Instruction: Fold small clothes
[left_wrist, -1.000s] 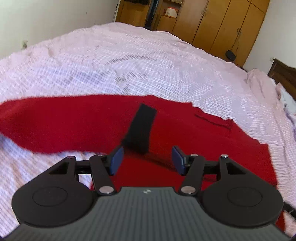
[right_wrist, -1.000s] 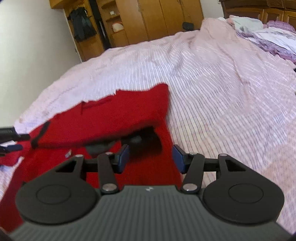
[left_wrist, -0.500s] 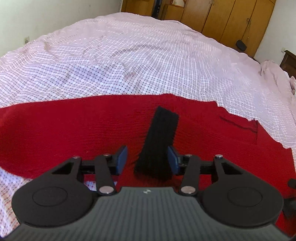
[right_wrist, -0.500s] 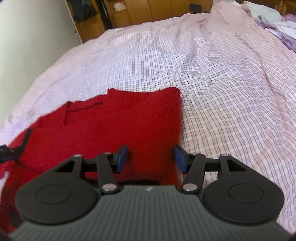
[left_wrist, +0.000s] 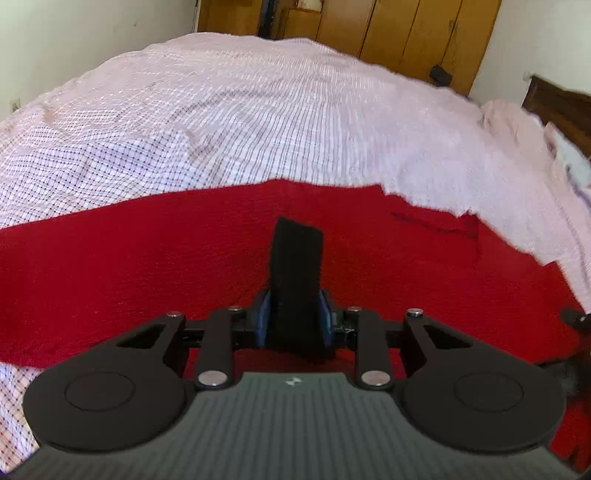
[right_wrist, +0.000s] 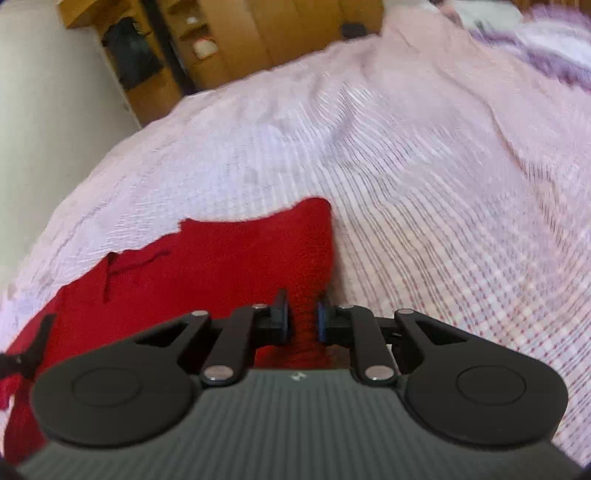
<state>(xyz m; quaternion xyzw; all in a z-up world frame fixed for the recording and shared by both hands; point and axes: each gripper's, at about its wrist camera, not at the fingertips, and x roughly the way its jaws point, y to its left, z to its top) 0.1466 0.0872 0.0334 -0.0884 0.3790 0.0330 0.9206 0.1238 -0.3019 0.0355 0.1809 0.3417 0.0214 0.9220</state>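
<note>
A red knit garment (left_wrist: 147, 266) lies spread across the bed, with a black band (left_wrist: 295, 258) standing up at its near edge. My left gripper (left_wrist: 294, 325) is shut on that black band. In the right wrist view the same red garment (right_wrist: 207, 273) ends in a right-hand edge, and my right gripper (right_wrist: 303, 321) is shut on that red edge. The black band (right_wrist: 33, 354) also shows at the far left of the right wrist view.
The bed is covered by a pink-and-white checked sheet (left_wrist: 258, 122), also in the right wrist view (right_wrist: 443, 192). Wooden wardrobes (left_wrist: 406, 29) stand beyond the bed. A dark headboard (left_wrist: 557, 110) and a pile of folded cloth (right_wrist: 546, 44) sit at the right.
Both grippers have closed: the left one on the black band, the right one on the garment's red edge. Both moved closer to the garment.
</note>
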